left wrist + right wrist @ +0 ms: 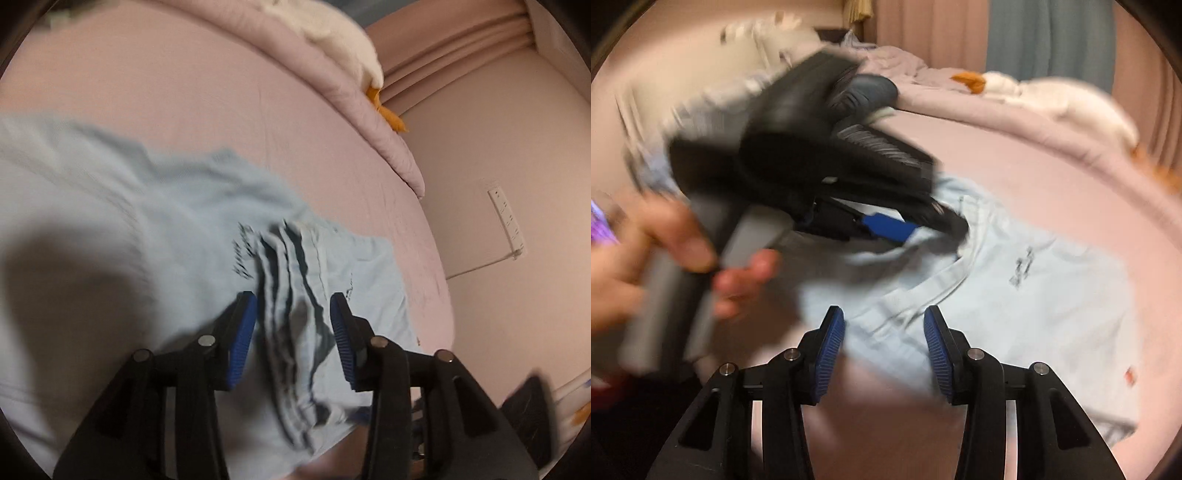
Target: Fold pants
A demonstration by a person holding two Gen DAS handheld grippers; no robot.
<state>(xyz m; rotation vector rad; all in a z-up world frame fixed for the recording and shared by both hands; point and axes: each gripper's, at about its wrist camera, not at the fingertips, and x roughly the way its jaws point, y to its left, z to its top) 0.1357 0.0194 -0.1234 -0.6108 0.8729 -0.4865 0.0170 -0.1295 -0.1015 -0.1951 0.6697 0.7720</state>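
Note:
Light blue pants [110,206] lie spread on the pink bed sheet [221,92]. A bunched, ridged fold of them [291,295] runs between the jaws of my left gripper [291,302]; the blue pads stand apart on either side and do not clamp it. In the right wrist view the pants [1015,295] reach from the middle to the right. My right gripper [884,314] is open just above their near edge. Further back, a hand [665,240] holds the blurred left gripper [938,221], its tips down at the pants' waist.
A rolled pink duvet [369,110] lines the far side of the bed, with a white plush toy with orange parts [1052,96] on it. A wall with a white power strip [506,221] stands at the bed's right. Curtains [1049,37] hang behind.

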